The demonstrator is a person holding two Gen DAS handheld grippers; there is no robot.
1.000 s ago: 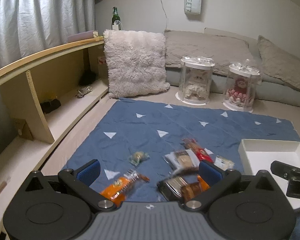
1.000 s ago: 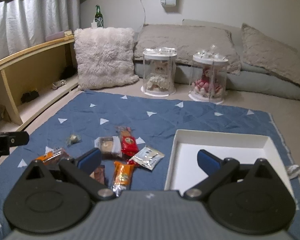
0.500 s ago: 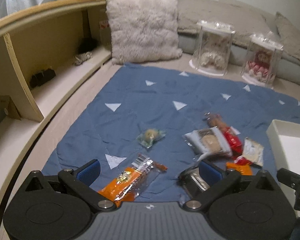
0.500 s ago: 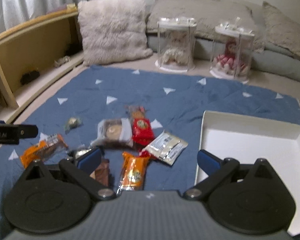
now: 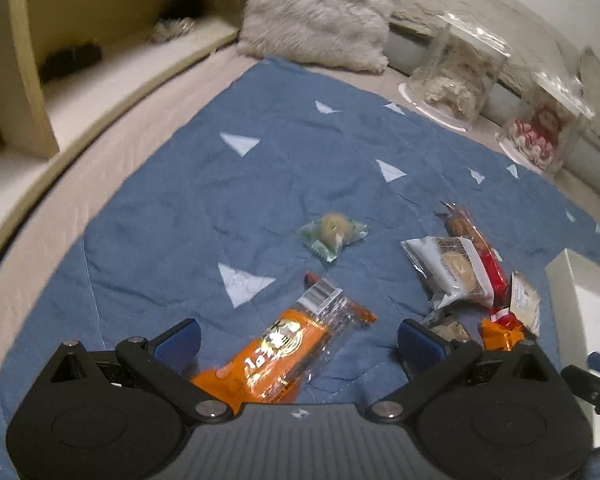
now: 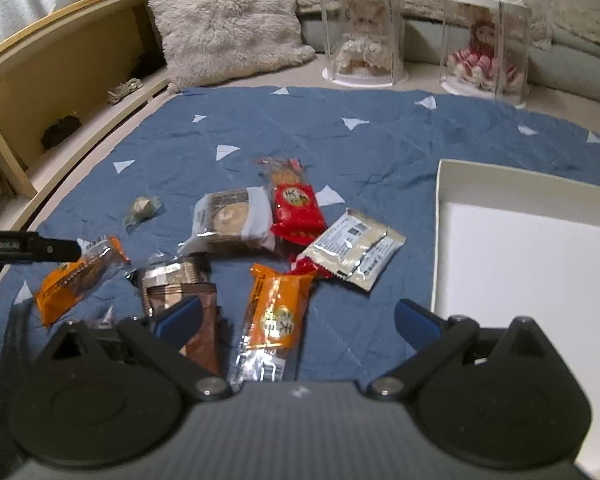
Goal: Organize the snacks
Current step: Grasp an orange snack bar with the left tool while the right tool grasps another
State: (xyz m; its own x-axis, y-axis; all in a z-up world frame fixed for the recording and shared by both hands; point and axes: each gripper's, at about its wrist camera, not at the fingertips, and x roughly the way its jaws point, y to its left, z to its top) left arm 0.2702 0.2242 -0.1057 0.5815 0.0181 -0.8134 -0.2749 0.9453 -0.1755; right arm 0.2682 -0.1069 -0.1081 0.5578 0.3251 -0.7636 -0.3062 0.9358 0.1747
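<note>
Several wrapped snacks lie on a blue blanket (image 6: 380, 140). My left gripper (image 5: 298, 336) is open, low over an orange snack pack (image 5: 284, 344) that lies between its fingers. My right gripper (image 6: 296, 316) is open over a second orange pack (image 6: 278, 312), with a brown pack (image 6: 180, 284) by its left finger. Beyond lie a white-wrapped cake (image 6: 232, 220), a red pack (image 6: 296, 204), a silver sachet (image 6: 356, 248) and a small green-wrapped sweet (image 5: 332, 232). A white tray (image 6: 532, 248) sits at the right, nothing in it.
A fluffy cushion (image 6: 228, 20) and two clear doll cases (image 6: 360, 32) (image 6: 484, 44) stand behind the blanket. A wooden shelf (image 6: 60, 64) runs along the left. The left gripper's finger (image 6: 28, 246) shows at the left edge of the right wrist view.
Both grippers have moved forward and down toward the snacks. The left one now straddles the orange pack; the right one has closed in on the second orange pack. Both stay open.
</note>
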